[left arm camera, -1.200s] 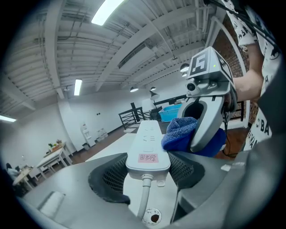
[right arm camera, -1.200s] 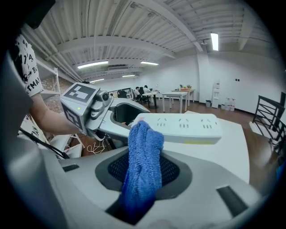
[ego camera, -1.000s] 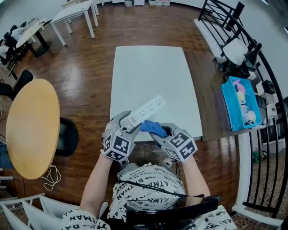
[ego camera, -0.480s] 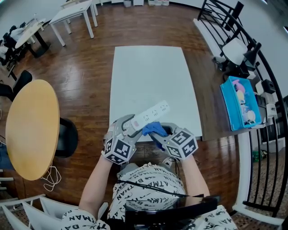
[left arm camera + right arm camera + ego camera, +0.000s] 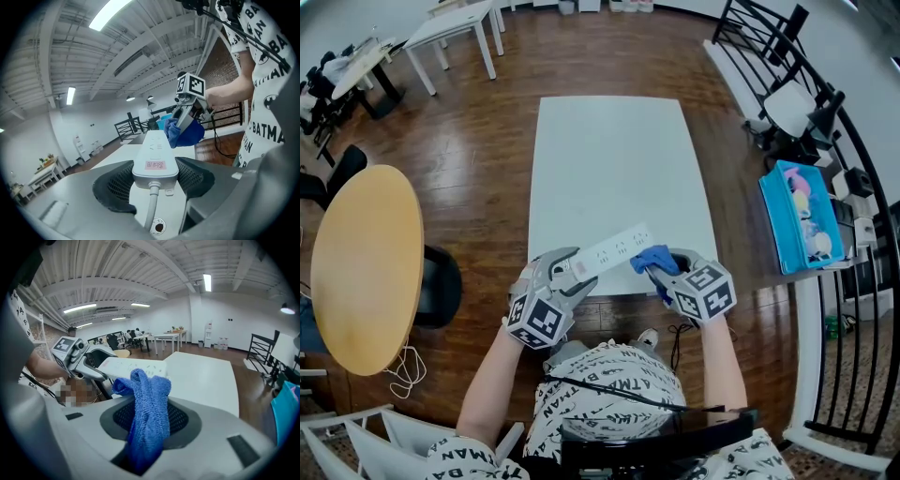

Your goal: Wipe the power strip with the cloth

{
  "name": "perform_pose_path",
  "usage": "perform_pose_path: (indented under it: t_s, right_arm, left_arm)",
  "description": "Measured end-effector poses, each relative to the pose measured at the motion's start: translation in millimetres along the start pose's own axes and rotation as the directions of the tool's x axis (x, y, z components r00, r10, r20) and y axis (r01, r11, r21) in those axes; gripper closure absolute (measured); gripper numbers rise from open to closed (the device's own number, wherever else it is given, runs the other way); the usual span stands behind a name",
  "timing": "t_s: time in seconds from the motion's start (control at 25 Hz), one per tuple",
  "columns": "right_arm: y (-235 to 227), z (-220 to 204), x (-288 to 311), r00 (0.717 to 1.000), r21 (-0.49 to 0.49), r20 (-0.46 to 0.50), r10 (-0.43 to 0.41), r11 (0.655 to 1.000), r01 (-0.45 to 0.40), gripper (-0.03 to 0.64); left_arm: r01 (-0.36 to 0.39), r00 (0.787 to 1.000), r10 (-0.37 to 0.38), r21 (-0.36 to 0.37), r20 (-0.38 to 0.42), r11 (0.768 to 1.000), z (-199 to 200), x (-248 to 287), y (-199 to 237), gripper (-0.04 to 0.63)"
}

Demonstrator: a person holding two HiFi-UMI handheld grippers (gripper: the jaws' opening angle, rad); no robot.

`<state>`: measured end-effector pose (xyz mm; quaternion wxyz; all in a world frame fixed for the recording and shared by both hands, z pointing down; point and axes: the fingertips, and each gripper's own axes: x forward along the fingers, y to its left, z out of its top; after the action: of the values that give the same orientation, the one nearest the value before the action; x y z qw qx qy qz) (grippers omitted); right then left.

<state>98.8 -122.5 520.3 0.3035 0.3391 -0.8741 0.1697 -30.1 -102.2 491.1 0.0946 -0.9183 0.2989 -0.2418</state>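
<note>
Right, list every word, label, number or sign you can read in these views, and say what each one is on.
"BATMAN": printed over and over on the person's shirt.
Pink label on the cord end of the power strip: has print, too blurred to read.
Marks by the power strip's sockets: too small to read.
Gripper cubes: square marker patterns only, no letters or digits.
</note>
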Motion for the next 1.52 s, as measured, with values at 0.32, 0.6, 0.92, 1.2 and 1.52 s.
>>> perform_pose_path:
  t_s: [0.32,0.6,0.92,1.2,1.52]
  right_arm:
    - [-49,6,-21,0.994,-0.002,0.007,-0.111,0.994,0.111,0.480]
    - [-48,23,-24,0.998,-0.081,0.015,-0.054,0.995,0.055,0.480]
    - [-45,34,-22,0.997,-0.217,-0.032,-0.065,0.974,0.057,0.480]
    - [-55,44,-36,0.995,-0.315,-0.069,-0.071,0.948,0.046,0.480]
    - [-25,22,-26,0.950,-0.522,-0.311,0.026,0.830,-0.194,0.480]
  left_arm:
    - [0.073,0.997,-0.075,0.056,0.022,0.996,6,-7,-18,0.313]
    - [0.101,0.994,-0.104,0.073,0.035,0.992,13,-10,-23,0.313]
    - [0.141,0.989,-0.147,0.141,0.031,0.980,21,-18,-32,0.313]
    - [0.160,0.986,-0.165,0.169,0.017,0.973,17,-17,-35,0.313]
    - [0.202,0.979,-0.197,0.296,-0.046,0.934,16,-12,-45,0.313]
